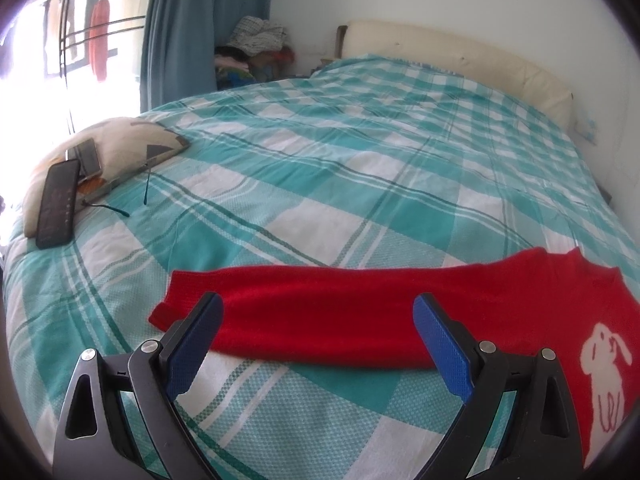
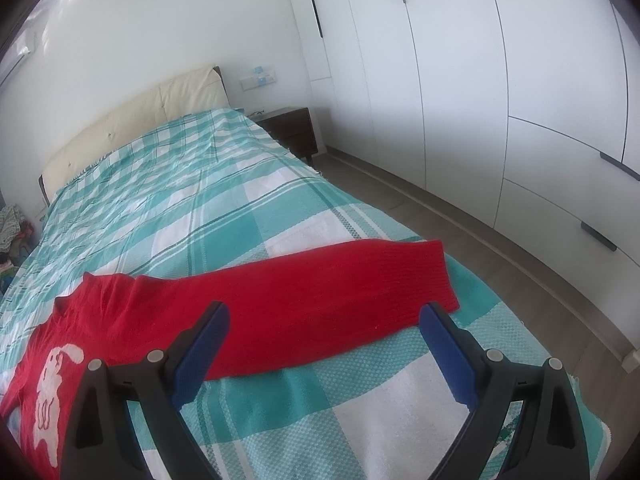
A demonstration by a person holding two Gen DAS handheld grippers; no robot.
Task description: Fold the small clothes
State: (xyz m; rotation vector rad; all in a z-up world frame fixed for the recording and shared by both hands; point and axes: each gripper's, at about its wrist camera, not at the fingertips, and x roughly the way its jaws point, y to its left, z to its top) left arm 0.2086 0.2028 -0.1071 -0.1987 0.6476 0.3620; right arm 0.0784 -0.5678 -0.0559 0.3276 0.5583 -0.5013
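Red sweater [image 1: 320, 312] with white rabbit, no readable writing, left claw [image 1: 318, 312] wide, right claw [image 2: 324, 320] wide

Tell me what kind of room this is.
A home bedroom, most likely: a bed with a teal checked cover and padded headboard, a bedside table, and tall white wardrobe doors along the wall.

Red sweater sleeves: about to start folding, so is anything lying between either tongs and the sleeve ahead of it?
Nothing visible. Left tongs and right tongs are open over the red sweater, bare bedspread around.
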